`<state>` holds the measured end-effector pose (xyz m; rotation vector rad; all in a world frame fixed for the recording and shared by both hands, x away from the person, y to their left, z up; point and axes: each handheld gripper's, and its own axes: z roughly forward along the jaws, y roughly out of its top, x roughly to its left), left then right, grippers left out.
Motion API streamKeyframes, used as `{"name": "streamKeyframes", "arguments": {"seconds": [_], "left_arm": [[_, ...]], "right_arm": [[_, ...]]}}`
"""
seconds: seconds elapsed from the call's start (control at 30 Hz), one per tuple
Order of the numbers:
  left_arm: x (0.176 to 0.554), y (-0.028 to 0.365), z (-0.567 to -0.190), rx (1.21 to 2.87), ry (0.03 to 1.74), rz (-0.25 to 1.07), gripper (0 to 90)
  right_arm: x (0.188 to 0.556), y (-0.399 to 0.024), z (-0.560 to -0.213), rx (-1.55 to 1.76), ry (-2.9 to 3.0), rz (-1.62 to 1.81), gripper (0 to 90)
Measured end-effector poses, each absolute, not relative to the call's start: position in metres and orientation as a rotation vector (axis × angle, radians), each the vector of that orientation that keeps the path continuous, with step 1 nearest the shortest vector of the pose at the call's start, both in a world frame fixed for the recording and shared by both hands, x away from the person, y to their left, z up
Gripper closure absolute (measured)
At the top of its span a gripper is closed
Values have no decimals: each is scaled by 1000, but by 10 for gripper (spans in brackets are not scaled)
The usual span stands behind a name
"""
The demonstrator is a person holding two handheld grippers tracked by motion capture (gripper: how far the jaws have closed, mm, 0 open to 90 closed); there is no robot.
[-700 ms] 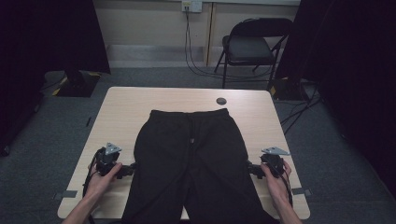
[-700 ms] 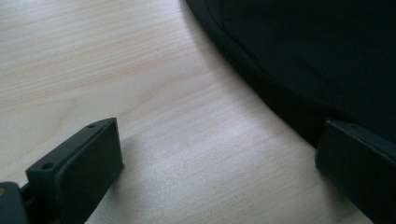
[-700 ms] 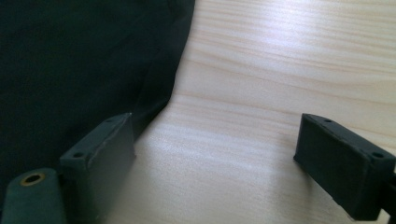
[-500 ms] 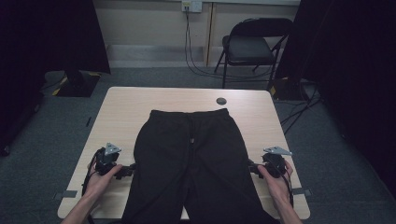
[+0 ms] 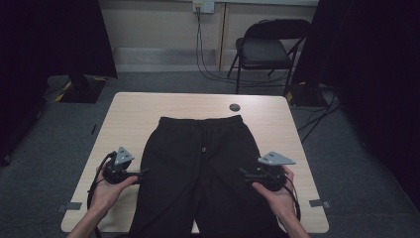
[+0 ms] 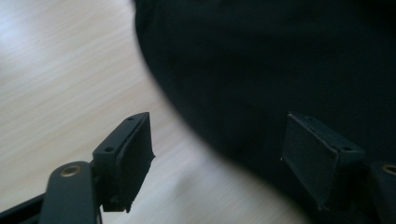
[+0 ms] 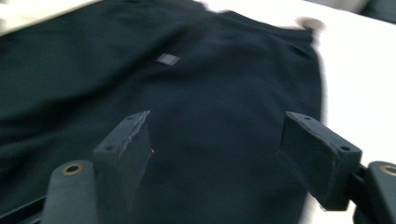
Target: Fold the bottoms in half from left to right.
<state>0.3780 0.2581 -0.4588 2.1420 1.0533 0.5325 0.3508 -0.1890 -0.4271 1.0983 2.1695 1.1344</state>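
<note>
Beside the black trousers (image 5: 200,168), each hand-held gripper (image 5: 141,173) (image 5: 246,174) seems spread, pinching nothing.

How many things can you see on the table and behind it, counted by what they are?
Black pants: 1
Small dark disc on the table: 1
Hand-held grippers, left and right: 2
Folding chair behind the table: 1
Tables: 1
Total: 6
</note>
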Motion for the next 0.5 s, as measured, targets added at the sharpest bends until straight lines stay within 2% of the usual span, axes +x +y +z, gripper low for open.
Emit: {"name": "streamKeyframes", "arguments": {"seconds": [0.07,0.13,0.2,0.23,0.4,0.5], "left_arm": [[386,249,-456,2131,1026,470,266],[394,242,-455,2141,986,478,277],[401,240,-461,2149,984,424,296],[401,240,-461,2149,984,424,303],[403,237,-488,2237,970,428,339],[404,240,-491,2203,992,393,401]], "right_arm": [[349,-168,-419,1036,2215,1162,262],[349,-146,-414,986,2261,1197,290],[351,-121,-413,929,2315,1202,312],[351,-121,-413,929,2315,1202,312],[358,-58,-439,817,2479,1186,433],[359,-30,-461,761,2583,1150,486]]}}
